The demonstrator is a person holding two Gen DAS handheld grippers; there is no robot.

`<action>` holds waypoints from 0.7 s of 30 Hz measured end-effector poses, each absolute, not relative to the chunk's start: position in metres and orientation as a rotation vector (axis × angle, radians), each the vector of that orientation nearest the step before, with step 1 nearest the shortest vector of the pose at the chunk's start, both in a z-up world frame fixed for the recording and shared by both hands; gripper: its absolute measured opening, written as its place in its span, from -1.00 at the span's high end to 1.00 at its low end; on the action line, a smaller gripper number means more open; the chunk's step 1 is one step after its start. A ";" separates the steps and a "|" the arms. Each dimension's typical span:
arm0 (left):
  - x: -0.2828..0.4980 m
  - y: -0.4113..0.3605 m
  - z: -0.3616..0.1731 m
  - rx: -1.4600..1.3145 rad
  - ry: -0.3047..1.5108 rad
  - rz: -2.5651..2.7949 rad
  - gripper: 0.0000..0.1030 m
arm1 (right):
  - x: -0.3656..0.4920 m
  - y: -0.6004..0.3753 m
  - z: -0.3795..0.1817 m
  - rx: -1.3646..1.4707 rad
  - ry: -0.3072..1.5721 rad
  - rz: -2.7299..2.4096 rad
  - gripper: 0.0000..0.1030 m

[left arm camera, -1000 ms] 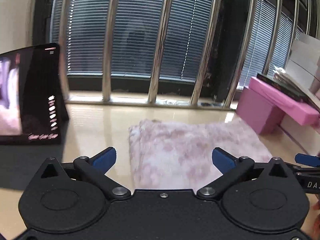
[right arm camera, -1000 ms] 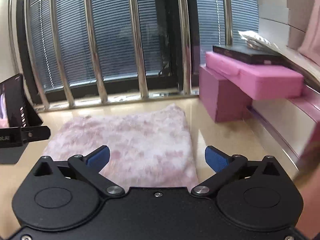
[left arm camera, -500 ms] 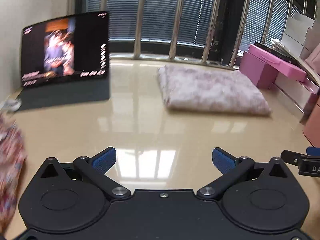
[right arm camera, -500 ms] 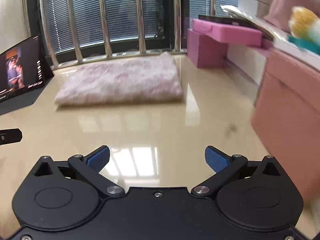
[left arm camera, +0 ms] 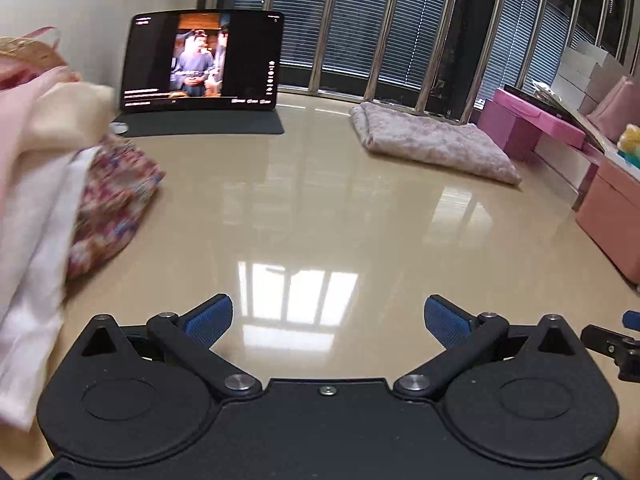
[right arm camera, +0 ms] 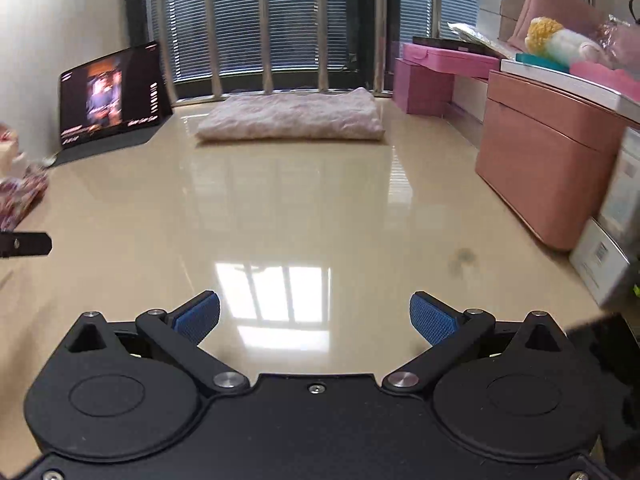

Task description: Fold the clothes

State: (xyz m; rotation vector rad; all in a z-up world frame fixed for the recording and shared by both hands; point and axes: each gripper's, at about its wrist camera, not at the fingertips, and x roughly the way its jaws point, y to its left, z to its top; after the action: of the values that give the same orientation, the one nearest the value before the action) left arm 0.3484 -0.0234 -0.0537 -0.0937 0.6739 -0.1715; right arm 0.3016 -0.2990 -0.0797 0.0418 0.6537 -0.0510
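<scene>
A folded pink fluffy garment lies at the far side of the glossy beige table; it also shows in the right wrist view. A pile of unfolded clothes, pink, white and floral, sits at the left; its floral edge shows in the right wrist view. My left gripper is open and empty above the table's near part. My right gripper is open and empty, level with the left one.
A tablet playing video stands at the back left on a dark cover. Pink boxes and a salmon drawer unit line the right side. Window bars stand behind the table. White boxes stand at the right edge.
Both grippers have pulled back from the folded fluffy garment toward the near side of the table. The left view has swung left, bringing the clothes pile into sight.
</scene>
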 end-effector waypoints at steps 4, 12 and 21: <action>0.325 -0.015 -0.058 -0.089 0.668 -0.166 -1.00 | 0.272 -0.288 -0.084 0.014 0.646 -0.045 -0.99; 0.281 -0.007 -0.058 -0.083 0.633 -0.163 -1.00 | 0.225 -0.275 -0.084 0.027 0.632 -0.025 -0.99; 0.219 -0.015 -0.047 -0.039 0.561 -0.195 -1.00 | 0.170 -0.267 -0.079 0.032 0.584 -0.022 -0.99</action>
State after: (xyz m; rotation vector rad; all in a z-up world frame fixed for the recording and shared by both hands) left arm 0.2195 -0.0147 -0.0470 -0.0392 0.5612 -0.1952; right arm 0.1705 -0.2670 -0.0789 0.0317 0.5840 -0.0224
